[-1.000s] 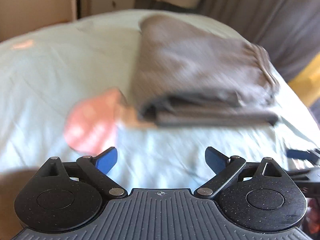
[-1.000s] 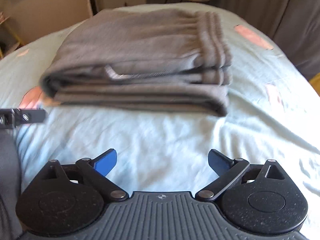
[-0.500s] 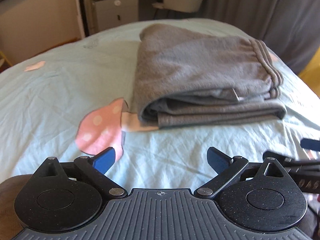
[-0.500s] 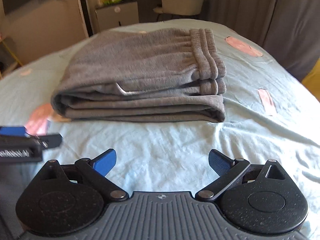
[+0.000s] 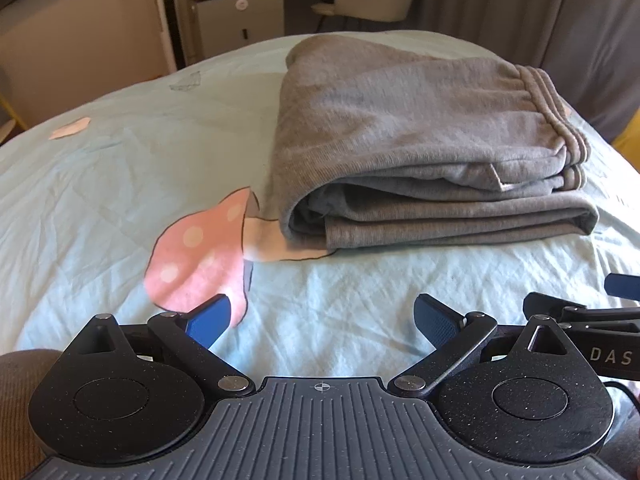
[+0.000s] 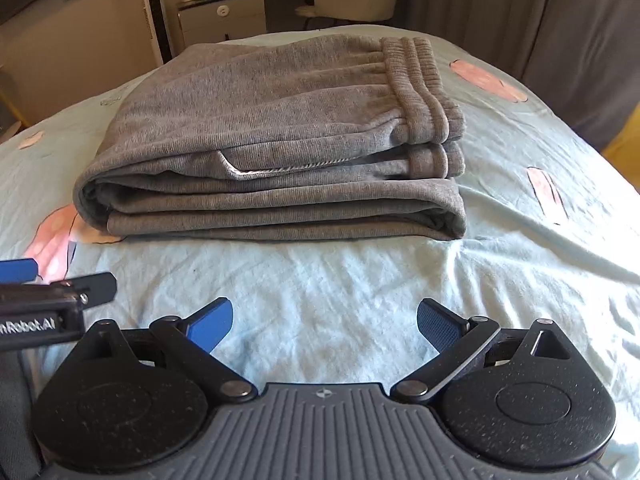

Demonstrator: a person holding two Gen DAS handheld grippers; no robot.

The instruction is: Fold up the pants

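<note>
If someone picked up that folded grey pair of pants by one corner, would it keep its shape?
Probably not. The pants are soft knit stacked in loose layers, so they would likely sag and unfold. The thick pile looks fairly heavy for cloth. Pushed, it would probably drag and wrinkle the bedsheet rather than slide.

The folded grey knitted pants [image 6: 276, 136] lie on the pale blue quilted bed [image 6: 352, 288], waistband to the right; both grippers hover before them, left gripper [image 5: 322, 320] beside right gripper [image 6: 325, 322]
</note>
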